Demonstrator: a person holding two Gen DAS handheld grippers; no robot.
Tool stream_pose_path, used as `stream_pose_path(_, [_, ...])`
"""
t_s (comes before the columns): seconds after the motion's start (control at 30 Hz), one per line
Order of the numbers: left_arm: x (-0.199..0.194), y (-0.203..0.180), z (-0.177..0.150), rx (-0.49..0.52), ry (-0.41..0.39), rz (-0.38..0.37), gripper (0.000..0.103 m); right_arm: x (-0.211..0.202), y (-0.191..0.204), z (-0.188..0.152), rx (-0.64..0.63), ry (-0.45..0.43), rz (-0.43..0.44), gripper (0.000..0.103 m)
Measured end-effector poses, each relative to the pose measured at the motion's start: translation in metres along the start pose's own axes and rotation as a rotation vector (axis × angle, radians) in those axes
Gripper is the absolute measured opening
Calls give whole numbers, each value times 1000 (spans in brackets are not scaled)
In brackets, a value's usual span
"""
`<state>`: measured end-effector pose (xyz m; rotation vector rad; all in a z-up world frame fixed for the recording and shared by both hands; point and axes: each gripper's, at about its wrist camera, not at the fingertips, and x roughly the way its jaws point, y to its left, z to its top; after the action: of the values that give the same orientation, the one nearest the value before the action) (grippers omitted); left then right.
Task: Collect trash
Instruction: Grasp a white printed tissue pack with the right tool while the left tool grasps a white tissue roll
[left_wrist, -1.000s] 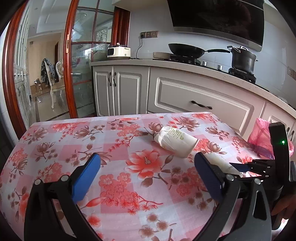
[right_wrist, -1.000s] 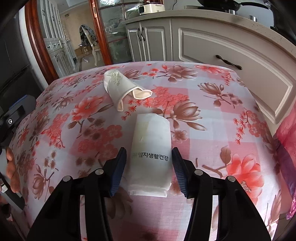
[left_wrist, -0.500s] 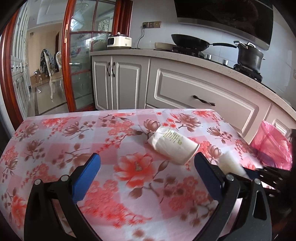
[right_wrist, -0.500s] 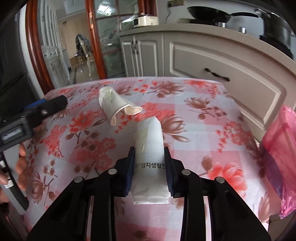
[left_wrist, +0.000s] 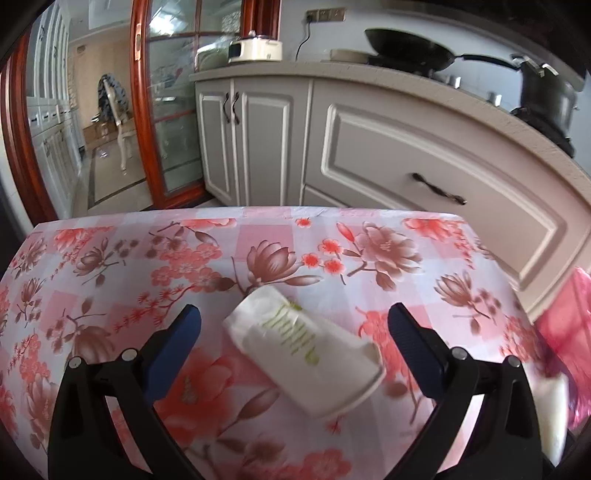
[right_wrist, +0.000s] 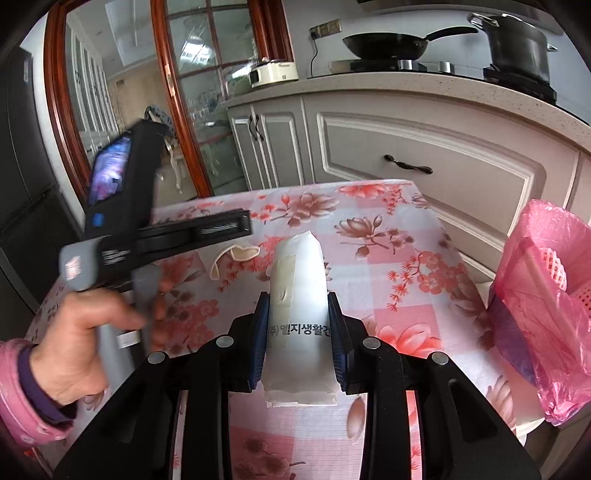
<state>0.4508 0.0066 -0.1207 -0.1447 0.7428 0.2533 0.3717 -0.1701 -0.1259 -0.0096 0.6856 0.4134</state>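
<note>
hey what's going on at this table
A person is clearing trash off a floral-cloth table with a handheld gripper in each hand. The right gripper is shut on a white packet, with a pink trash bag hanging at the table's right edge. The left gripper is open, its fingers on either side of a crushed paper cup lying on the cloth, not yet gripped.

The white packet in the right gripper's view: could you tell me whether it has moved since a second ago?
Yes. The white packet, now clamped in the right gripper, has lifted off the tablecloth and swung toward the pink bag.
</note>
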Motion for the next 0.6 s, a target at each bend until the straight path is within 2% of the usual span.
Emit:
stream_pose_path(0.3, [22, -12, -7, 94, 89, 92, 98, -15, -14, -1, 44, -35, -5, 30])
stream_pose_path(0.43, [12, 3, -14, 97, 102, 110, 87, -21, -13, -2, 58, -42, -9, 30])
stream_pose_path(0.6, [-7, 36, -28, 87, 120, 88, 85, -22, -7, -4, 62, -38, 1, 30])
